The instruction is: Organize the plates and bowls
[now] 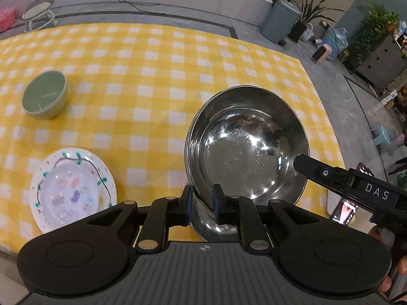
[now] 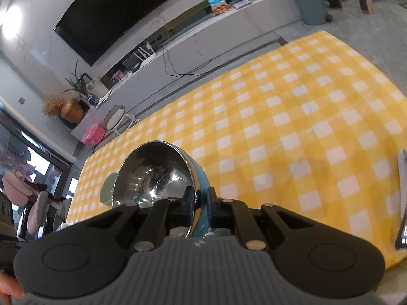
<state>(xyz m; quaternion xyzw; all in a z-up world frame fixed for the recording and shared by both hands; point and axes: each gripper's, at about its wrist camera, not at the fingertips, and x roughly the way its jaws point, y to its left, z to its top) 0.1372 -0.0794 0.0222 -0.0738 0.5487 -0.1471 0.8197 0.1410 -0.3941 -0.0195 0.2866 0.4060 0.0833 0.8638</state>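
Gripping two metal bowls by their rims above the yellow checked table (image 1: 152, 58).
Left wrist view: left gripper (image 1: 202, 202) clamps the tilted steel bowl (image 1: 244, 142) near the table's right edge; a thin rim hold could slip. Count: one steel bowl, one green bowl (image 1: 44, 94), one patterned plate (image 1: 72, 190) at the near edge. Right wrist view: right gripper (image 2: 201, 199) pinches one blue-sided bowl (image 2: 162, 175), steeply tipped; it could twist free.

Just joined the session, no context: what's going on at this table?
A person is sorting dishes with two handheld grippers. The left gripper clamps the rim of a large steel bowl, tilted over the checked tablecloth. The right gripper clamps a blue-sided steel bowl. A green bowl and a patterned plate sit untouched.
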